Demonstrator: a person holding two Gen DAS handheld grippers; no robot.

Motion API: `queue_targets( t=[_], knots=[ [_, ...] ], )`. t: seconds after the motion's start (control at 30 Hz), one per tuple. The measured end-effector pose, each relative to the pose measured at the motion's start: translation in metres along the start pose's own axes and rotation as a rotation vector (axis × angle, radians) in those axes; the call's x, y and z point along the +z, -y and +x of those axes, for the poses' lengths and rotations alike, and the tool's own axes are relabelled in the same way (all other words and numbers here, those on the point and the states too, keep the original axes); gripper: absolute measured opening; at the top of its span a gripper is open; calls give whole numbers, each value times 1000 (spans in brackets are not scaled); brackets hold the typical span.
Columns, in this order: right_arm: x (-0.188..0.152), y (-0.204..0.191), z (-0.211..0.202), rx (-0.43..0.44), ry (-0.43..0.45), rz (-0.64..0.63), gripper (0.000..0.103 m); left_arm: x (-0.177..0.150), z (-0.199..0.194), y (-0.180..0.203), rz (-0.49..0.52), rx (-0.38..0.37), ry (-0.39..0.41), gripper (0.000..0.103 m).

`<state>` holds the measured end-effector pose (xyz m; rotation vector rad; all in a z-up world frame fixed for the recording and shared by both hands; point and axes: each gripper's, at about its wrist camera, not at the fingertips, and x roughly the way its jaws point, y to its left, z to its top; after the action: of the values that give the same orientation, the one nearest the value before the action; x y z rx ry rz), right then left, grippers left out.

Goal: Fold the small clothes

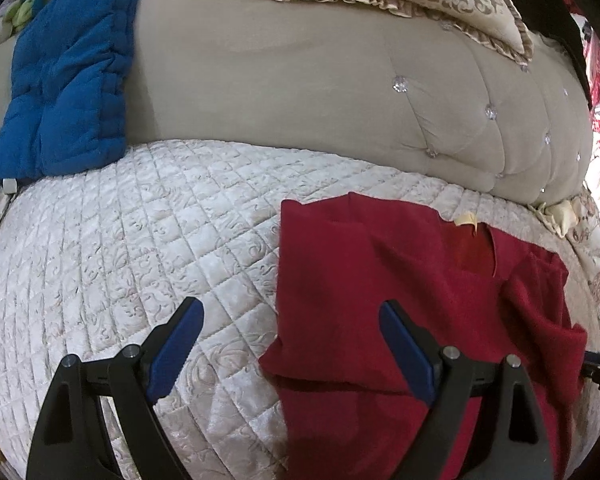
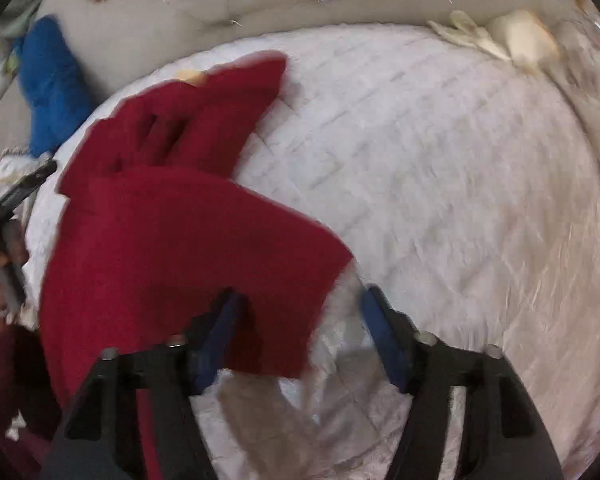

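Quilted bed cover (image 1: 120, 260), red garment (image 1: 400, 280) spread on it. Left gripper (image 1: 292, 344) fingers apart, empty. Right gripper (image 2: 300, 336) fingers apart over garment edge.

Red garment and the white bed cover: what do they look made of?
Red garment: soft matte knit or fleece, judging by the fuzzy surface and limp folds; exact fibre unclear. White bed cover: quilted fabric with a slight sheen, probably velvet or satin-like, given the stitched diamond grid and embossed swirls.
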<state>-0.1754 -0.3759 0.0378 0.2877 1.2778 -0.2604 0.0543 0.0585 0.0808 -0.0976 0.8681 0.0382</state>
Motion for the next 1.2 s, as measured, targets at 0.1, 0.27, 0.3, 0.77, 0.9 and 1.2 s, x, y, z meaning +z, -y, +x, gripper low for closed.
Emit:
queue_targets(
  t=[0.1, 0.27, 0.3, 0.77, 0.9, 1.2],
  knots=[
    [-8, -1, -29, 172, 116, 92, 0, 1, -2, -5, -21, 2, 3, 92],
    [17, -61, -110, 499, 270, -5, 0, 8, -11, -20, -75, -4, 22, 92],
    [25, -79, -120, 553, 283, -39, 0, 10, -13, -24, -92, -7, 29, 92],
    [103, -221, -55, 347, 231, -217, 36, 19, -36, -83, -231, -31, 67, 92],
    [73, -170, 2, 19, 85, -212, 36, 20, -38, -69, -179, -41, 74, 92],
    [26, -109, -2, -268, 164, -223, 0, 16, -29, -46, -94, -18, 50, 92]
  ],
)
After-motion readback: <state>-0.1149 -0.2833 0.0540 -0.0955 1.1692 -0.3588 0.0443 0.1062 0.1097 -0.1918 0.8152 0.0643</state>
